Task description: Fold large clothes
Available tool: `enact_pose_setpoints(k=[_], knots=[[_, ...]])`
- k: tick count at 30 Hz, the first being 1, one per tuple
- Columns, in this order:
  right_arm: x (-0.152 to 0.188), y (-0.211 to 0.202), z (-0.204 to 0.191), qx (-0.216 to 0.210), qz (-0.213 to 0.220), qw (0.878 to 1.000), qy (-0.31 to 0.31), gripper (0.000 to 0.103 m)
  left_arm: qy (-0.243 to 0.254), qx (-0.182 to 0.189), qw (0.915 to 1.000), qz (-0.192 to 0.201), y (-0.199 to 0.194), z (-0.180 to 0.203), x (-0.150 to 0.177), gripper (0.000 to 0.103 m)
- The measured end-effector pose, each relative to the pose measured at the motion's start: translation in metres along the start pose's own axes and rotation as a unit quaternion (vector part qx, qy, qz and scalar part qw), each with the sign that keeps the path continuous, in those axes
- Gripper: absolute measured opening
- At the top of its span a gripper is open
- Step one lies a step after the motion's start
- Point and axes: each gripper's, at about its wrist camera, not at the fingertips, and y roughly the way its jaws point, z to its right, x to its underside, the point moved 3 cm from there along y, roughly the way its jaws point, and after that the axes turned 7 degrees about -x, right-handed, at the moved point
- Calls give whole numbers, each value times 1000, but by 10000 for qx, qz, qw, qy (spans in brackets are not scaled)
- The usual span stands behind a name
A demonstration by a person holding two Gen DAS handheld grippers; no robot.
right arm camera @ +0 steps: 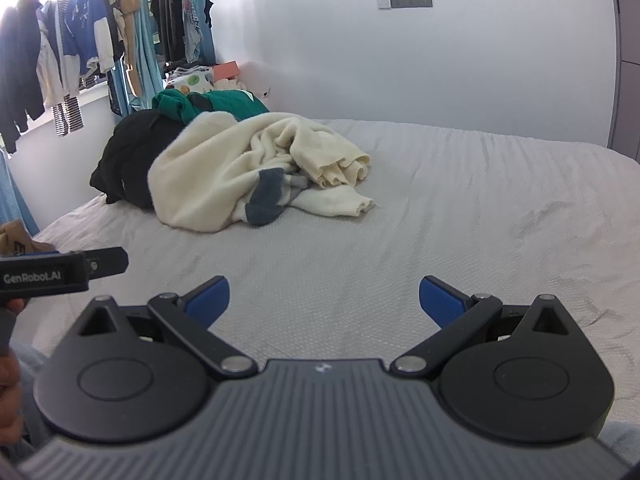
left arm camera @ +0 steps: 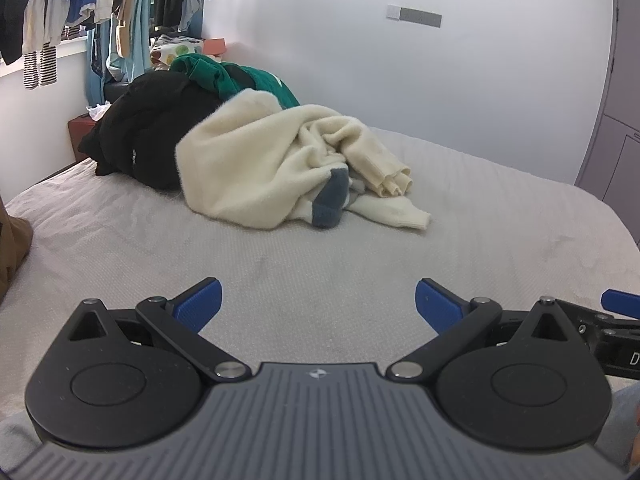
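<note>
A crumpled cream sweater [left arm camera: 256, 160] [right arm camera: 216, 176] with grey-blue patches lies on the bed [left arm camera: 320, 264] [right arm camera: 440, 220], at the front of a clothes pile. Behind it sit a black garment [left arm camera: 148, 120] [right arm camera: 128, 156] and a green one [left arm camera: 236, 74] [right arm camera: 208, 106]. My left gripper [left arm camera: 319, 300] hovers over bare sheet well short of the sweater, open and holding nothing. My right gripper [right arm camera: 324, 298] hangs beside it, also open and holding nothing. Part of the left gripper's body [right arm camera: 60, 272] shows at the left of the right wrist view.
Hanging clothes [left arm camera: 72, 4] [right arm camera: 80, 40] fill the window side at the far left. A brown garment [left arm camera: 12, 248] lies at the bed's left edge. A white wall runs behind the bed, and a grey wardrobe [left arm camera: 616, 92] stands at the right.
</note>
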Motion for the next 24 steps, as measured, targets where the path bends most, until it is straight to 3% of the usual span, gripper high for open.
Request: enact_pose_setpoints(k=[12, 21, 24], knots=[[-25, 43, 4, -51, -76, 9999, 119, 103, -237, -52, 9993, -297, 54, -15, -25, 103], [-65, 96, 8, -439, -94, 9980, 440, 103, -345, -152, 9981, -485, 110, -24, -67, 103], [-81, 123, 9, -608, -68, 9965, 567, 103, -401, -223, 9983, -356, 135, -27, -87, 103]])
